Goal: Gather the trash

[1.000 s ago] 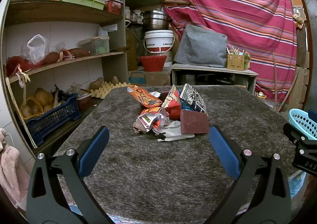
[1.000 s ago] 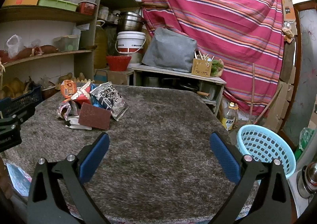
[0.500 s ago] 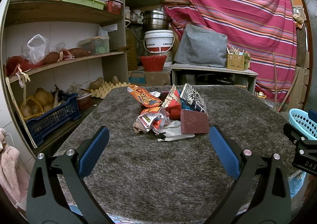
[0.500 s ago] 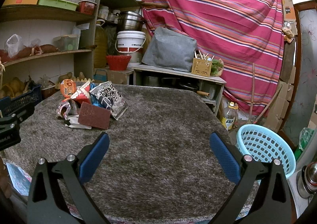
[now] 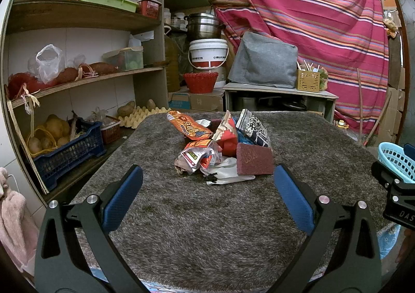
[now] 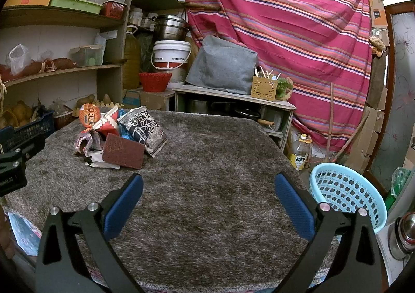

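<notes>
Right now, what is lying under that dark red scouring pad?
A white crumpled wrapper pokes out beneath the scouring pad. Whatever else it covers is hidden.

A heap of wrappers (image 5: 218,142) lies on the table (image 5: 207,215), toward its far left side, with a pad (image 5: 254,159) leaning at the heap's near right. Shelves (image 5: 77,80) stand left of the table; a basket (image 6: 347,194) sits off its right edge, lower down.

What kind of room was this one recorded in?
Most likely a home pantry or storeroom: shelves hold potatoes and plastic containers, with stacked steel pots on a bucket and a striped cloth hung as a backdrop.
</notes>
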### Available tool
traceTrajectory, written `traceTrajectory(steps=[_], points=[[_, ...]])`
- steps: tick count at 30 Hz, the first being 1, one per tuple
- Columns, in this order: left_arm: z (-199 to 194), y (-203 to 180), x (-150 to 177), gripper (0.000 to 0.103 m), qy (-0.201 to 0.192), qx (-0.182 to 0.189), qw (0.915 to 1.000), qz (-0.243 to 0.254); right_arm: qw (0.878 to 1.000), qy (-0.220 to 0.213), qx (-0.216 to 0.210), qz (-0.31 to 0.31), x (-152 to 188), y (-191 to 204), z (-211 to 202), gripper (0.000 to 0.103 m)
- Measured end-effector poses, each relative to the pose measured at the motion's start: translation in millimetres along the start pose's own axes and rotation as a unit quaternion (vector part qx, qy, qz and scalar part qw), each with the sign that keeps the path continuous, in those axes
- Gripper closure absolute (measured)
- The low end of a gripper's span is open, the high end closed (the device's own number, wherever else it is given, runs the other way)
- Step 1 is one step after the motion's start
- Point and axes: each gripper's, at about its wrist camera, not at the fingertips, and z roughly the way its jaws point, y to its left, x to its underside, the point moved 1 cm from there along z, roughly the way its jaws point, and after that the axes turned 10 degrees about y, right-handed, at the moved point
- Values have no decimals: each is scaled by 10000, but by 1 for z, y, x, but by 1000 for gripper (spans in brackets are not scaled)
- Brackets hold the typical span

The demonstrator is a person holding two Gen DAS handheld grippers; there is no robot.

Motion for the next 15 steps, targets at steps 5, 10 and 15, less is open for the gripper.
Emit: traceTrajectory(steps=[5, 10, 15], points=[[0, 0, 0, 5, 1, 0, 10000, 1, 10000, 7, -4, 1, 0, 0, 0, 4], [0, 0, 0, 5, 2, 0, 10000, 6, 10000, 11, -4, 7, 0, -1, 0, 4], [0, 0, 0, 5, 0, -1, 10000, 0, 10000, 14, -3, 2, 0, 0, 0, 4]])
